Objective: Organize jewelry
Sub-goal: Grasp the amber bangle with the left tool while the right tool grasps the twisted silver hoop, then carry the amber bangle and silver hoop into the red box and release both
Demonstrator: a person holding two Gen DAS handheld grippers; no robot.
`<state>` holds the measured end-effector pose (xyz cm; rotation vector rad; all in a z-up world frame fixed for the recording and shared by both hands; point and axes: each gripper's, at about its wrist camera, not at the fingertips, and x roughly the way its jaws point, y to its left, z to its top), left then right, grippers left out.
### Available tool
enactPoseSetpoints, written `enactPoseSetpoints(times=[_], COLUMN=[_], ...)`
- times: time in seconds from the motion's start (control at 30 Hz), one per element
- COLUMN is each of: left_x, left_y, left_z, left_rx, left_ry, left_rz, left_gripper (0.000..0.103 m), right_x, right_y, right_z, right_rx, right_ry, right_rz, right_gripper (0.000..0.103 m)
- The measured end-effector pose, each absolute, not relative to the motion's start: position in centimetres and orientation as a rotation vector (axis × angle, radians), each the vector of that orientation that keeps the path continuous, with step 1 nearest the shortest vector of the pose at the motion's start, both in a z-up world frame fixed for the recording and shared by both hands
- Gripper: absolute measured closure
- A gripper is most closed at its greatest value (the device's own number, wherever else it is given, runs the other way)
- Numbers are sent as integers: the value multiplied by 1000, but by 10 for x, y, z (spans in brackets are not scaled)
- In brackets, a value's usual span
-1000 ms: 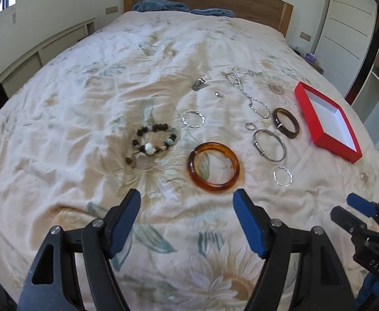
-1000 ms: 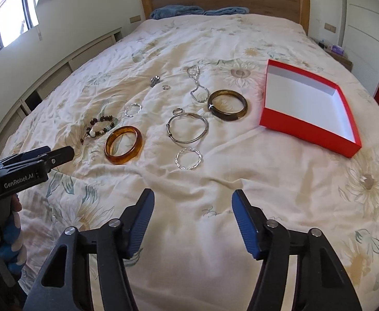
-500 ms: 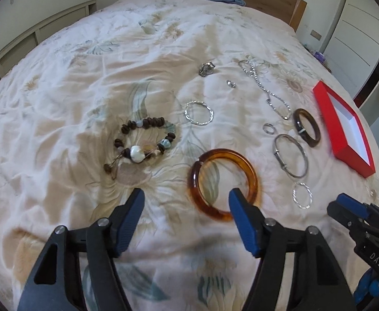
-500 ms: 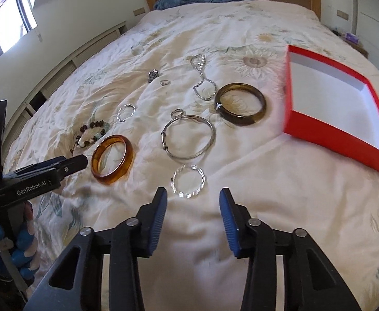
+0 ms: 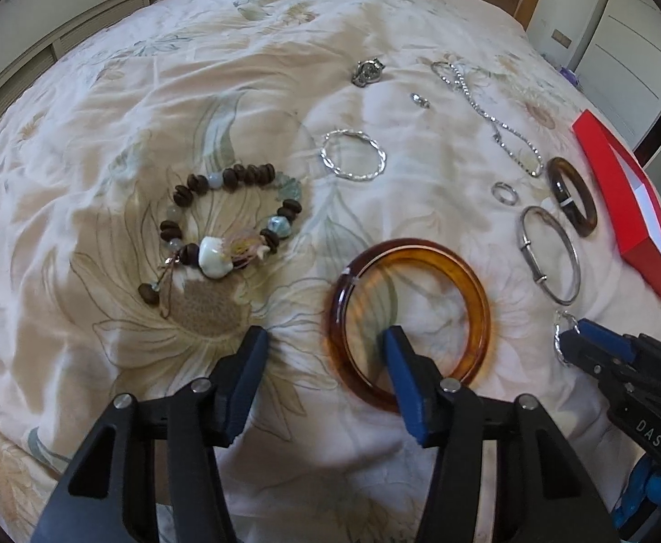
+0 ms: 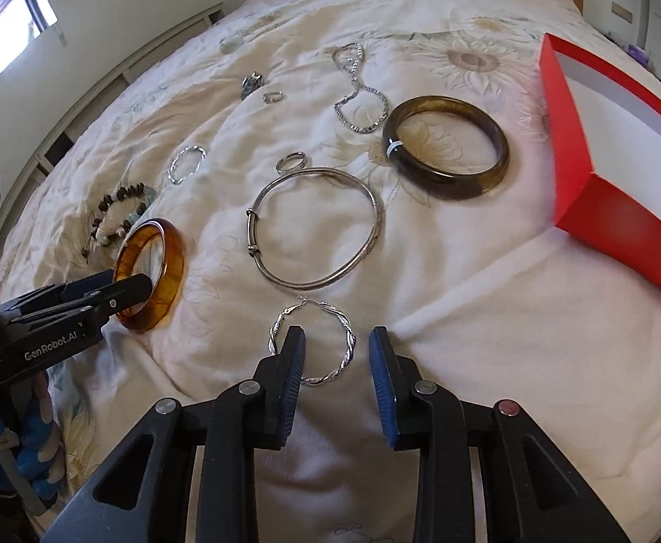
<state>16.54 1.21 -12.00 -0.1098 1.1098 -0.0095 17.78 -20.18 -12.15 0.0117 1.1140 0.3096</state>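
We see amber bangle (image 5: 409, 323) glossy, translucent, resin-like; beside it twisted hoop (image 6: 314, 345) shiny silver metal; bedspread (image 5: 104, 90) under bangle matt, crumpled cloth; red box (image 6: 620, 145) beyond bangle smooth, card-like.

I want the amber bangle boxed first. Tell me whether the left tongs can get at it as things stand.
Probably yes. The left tongs are closing right at the amber bangle: one finger stands inside the ring, the other outside its rim. Nothing lies across it; the beaded bracelet sits clear.

On the bed (image 6: 488, 362), bangles (image 6: 448, 145) and rings (image 6: 290, 162) lay left of the box (image 6: 620, 221), the necklace (image 6: 357, 86) behind them.
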Motion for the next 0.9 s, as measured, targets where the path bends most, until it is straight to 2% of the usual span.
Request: enactPoseSetpoints(times=[0.23, 0.47, 0.73, 0.9], left_x=[166, 163, 161, 159], left_y=[9, 7, -2, 1], left_z=[-124, -125, -116, -112], left_rx=[-96, -78, 1, 18], left_ry=[1092, 1062, 1043, 1050], left_rz=[-14, -24, 9, 18], left_gripper=[55, 61, 81, 90], right_x=[181, 184, 180, 172], right_y=[-201, -208, -203, -209], right_z=[-131, -134, -128, -118], right_rx=[0, 19, -32, 1], right_ry=[1117, 1119, 1108, 1096], right_rz=[324, 335, 323, 316], right_gripper=[74, 87, 96, 98])
